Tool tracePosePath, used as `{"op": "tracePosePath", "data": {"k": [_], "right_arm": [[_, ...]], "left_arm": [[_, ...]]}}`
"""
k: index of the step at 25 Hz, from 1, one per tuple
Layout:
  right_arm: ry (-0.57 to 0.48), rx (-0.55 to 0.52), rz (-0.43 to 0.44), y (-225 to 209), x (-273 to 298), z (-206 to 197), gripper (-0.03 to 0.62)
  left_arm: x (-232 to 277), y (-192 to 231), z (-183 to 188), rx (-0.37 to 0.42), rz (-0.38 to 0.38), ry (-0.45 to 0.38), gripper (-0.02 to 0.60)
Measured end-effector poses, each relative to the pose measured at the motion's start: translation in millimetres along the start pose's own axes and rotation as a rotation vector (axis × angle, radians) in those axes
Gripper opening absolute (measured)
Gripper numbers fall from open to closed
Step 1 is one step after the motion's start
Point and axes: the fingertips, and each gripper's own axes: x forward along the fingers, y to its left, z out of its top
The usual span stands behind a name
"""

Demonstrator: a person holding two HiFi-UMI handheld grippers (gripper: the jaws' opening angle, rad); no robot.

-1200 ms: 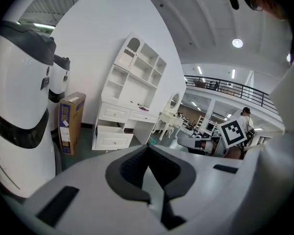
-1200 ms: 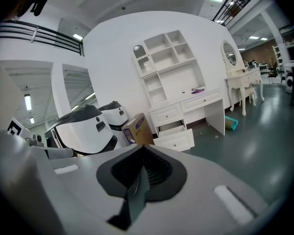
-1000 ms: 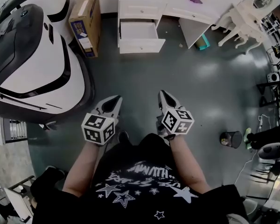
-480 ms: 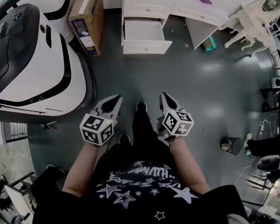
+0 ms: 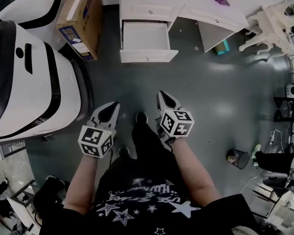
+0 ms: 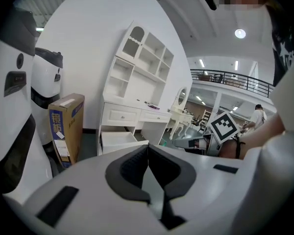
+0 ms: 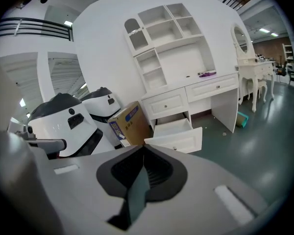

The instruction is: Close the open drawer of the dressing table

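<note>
The white dressing table (image 5: 186, 6) stands at the far end of the grey floor. Its lower left drawer (image 5: 146, 39) is pulled out, with its front panel (image 5: 148, 56) facing me. Both grippers hang in mid air well short of it, touching nothing. My left gripper (image 5: 111, 106) is shut with nothing between its pads, and the drawer (image 6: 118, 140) shows beyond its tips (image 6: 148, 147). My right gripper (image 5: 163, 95) is also shut and empty, pointing toward the drawer (image 7: 179, 132) past its tips (image 7: 143, 147).
A cardboard box (image 5: 77, 19) leans just left of the table. A large white and black machine (image 5: 29, 77) fills the left side. A white ornate chair (image 5: 274, 23) and a teal object (image 5: 222, 47) lie to the right, and a black bin (image 5: 236, 158) nearer me.
The person has walked toward the dressing table, carrying both grippers forward and slightly down. A shoe has stepped out between them. The drawer stays open.
</note>
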Motion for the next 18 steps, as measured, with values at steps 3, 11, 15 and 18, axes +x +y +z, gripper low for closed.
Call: {"op": "tracePosePath", "data": {"k": [3, 11, 15, 18], "right_arm": [[0.027, -0.007, -0.005, -23.7, 24.4, 7.3, 0.003], [0.119, -0.013, 0.009, -83.9, 88.0, 2.9, 0.003], [0.157, -0.013, -0.009, -113.2, 113.8, -4.8, 0.005], [0.181, -0.005, -0.026, -129.4, 130.1, -13.9, 0.005]], "left_arm": [[39.9, 10.4, 2.3, -0.011, 0.019, 0.026, 0.009], [129.0, 46.3, -1.3, -0.104, 0.114, 0.066, 0.009], [161.4, 57.1, -2.5, -0.097, 0.134, 0.075, 0.009], [178.1, 65.5, -7.1, -0.111, 0.141, 0.076, 0.009]]}}
